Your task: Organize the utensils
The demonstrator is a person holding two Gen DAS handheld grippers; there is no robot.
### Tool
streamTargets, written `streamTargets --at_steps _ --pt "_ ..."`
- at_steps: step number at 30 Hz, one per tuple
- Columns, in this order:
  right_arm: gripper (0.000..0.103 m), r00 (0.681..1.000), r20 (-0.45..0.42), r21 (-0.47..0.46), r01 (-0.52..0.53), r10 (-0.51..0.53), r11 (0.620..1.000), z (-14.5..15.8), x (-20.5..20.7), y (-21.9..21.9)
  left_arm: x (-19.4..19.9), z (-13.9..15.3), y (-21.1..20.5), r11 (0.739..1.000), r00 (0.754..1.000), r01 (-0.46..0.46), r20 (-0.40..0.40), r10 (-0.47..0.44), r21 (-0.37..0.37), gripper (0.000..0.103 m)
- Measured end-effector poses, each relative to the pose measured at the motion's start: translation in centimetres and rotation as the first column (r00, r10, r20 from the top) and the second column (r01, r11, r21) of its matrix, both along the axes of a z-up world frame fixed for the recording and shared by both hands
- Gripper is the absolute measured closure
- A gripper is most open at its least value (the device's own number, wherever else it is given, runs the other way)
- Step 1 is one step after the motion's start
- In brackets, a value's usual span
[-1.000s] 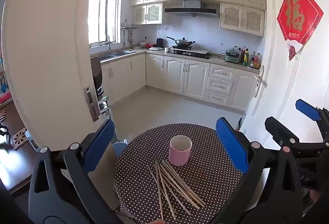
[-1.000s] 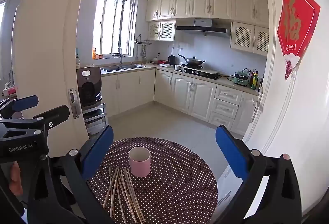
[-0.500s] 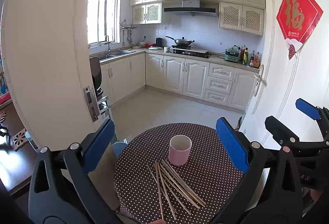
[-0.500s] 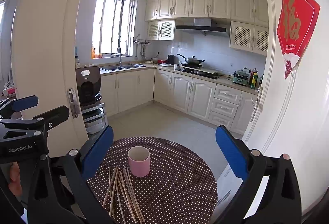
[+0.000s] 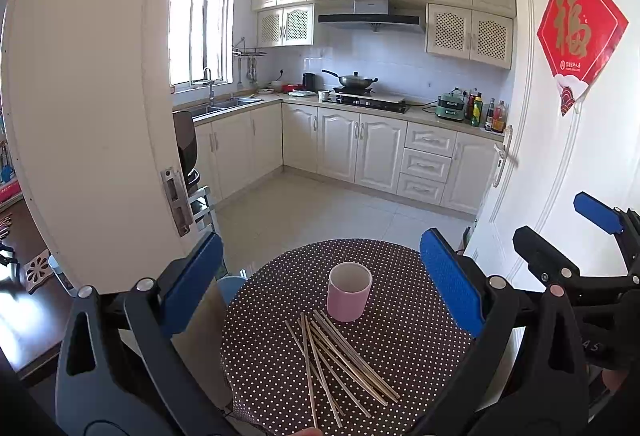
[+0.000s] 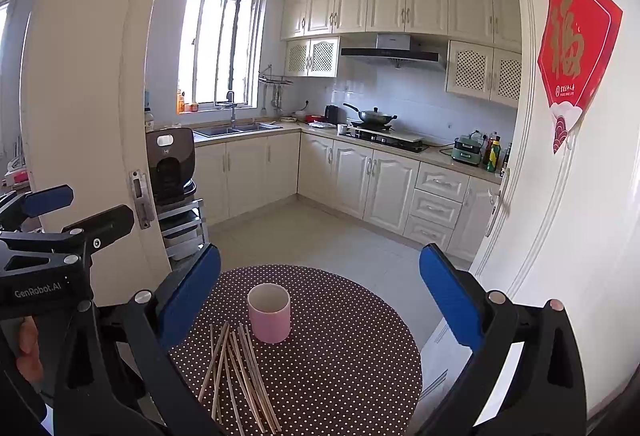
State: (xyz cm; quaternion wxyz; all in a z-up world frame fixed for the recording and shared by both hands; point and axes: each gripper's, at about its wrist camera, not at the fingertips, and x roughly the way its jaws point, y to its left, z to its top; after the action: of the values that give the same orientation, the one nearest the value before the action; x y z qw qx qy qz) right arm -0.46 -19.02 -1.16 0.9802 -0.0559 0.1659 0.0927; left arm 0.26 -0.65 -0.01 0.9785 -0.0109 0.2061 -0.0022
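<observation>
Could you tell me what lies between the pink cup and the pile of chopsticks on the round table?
Nothing: in both wrist views only bare dotted tablecloth separates the pink cup from the chopsticks.

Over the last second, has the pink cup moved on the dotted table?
No. In the left wrist view the pink cup stands at the same spot on the dotted table, just beyond the chopsticks.

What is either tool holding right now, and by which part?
Nothing is held. The left tool and right tool are both open and above the table; the chopsticks lie loose beside the pink cup.
</observation>
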Motion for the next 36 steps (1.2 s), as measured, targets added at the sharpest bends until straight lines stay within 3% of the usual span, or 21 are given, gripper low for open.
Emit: streamTargets --at_steps 36 --pt "0.007 1.0 0.001 -0.009 0.003 -0.003 1.0 -0.24 -0.02 0.11 0.29 -0.48 0.04 1.0 1.0 0.006 -0.013 -0.005 0.004 0.006"
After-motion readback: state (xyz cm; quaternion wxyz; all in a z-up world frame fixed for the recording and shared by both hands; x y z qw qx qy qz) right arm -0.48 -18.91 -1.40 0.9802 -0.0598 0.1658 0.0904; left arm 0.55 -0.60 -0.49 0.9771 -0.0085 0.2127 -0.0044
